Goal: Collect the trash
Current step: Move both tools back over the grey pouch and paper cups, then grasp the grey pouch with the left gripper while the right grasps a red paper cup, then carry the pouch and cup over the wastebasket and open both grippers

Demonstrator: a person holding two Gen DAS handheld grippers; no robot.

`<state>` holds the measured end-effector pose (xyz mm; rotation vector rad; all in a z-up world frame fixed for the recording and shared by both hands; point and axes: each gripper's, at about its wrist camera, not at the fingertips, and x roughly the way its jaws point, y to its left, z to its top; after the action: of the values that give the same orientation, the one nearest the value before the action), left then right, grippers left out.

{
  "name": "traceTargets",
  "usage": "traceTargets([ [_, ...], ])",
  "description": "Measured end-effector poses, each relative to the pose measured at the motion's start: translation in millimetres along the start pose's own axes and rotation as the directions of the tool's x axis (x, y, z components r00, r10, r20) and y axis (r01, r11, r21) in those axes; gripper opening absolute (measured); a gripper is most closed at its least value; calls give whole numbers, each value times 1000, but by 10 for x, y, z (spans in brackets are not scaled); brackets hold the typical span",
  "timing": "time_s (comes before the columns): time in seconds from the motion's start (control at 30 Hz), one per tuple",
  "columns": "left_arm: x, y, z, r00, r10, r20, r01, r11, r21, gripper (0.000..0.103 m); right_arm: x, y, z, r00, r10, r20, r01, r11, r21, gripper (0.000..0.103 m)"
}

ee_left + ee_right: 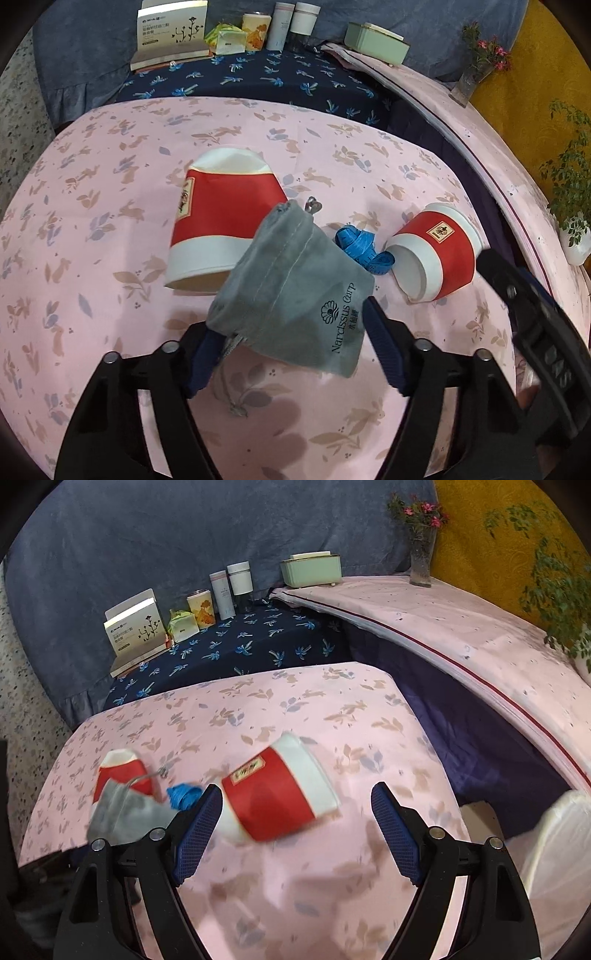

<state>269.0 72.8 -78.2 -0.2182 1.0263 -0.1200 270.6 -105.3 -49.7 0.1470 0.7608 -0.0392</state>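
A grey drawstring pouch [295,291] lies on the pink cloth between the open fingers of my left gripper [295,332]; it also shows in the right wrist view [125,812]. A large red and white paper cup [221,221] lies on its side behind the pouch. A blue tape measure [360,249] lies right of the pouch. A smaller red and white cup [439,249] lies at the right, and in the right wrist view [280,794] it lies between the open fingers of my right gripper [295,812]. The other cup [123,771] and the tape [183,794] lie to its left.
The pink rabbit-print cloth [110,184] covers the near table. Behind it, a dark blue cloth [258,77] bears a box [171,29], packets and several jars. A green tin [376,40], a flower vase [474,70] and a plant [569,184] stand at the right. A white bag [554,849] sits low right.
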Motion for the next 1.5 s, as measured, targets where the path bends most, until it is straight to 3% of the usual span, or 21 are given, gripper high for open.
traceTargets([
  [0.23,83,4,30,1000,-15,-21,14,1000,-13,23,364,-51,198,998,52,-35,-52,999,-8,79],
  [0.3,102,-15,54,1000,-18,-21,18,1000,-11,16,436,-56,169,996,71,-59,-71,997,-2,74],
  [0.33,114,-25,65,1000,-15,-21,15,1000,-7,14,464,-50,139,993,88,-74,-88,996,-3,66],
  [0.47,152,-47,82,1000,-6,-23,6,1000,5,11,352,-24,-4,986,148,-71,-147,989,12,61],
  [0.6,137,-82,40,1000,3,-21,-2,1000,20,10,198,49,-176,979,184,-91,-186,982,-15,46],
  [0.77,63,-166,-89,1000,0,-24,1,999,51,10,22,183,-469,972,189,-137,-200,977,-70,11],
  [0.83,24,-205,-149,1000,-3,-27,5,998,60,8,-54,220,-564,972,190,-141,-202,976,-79,4],
  [1.1,-269,-365,-295,1000,-21,-8,21,997,77,7,-499,198,-625,977,195,-83,-201,977,-65,4],
  [1.5,-951,-964,-387,994,-77,83,63,985,159,7,-1280,-275,-474,988,147,48,-148,989,12,4],
])
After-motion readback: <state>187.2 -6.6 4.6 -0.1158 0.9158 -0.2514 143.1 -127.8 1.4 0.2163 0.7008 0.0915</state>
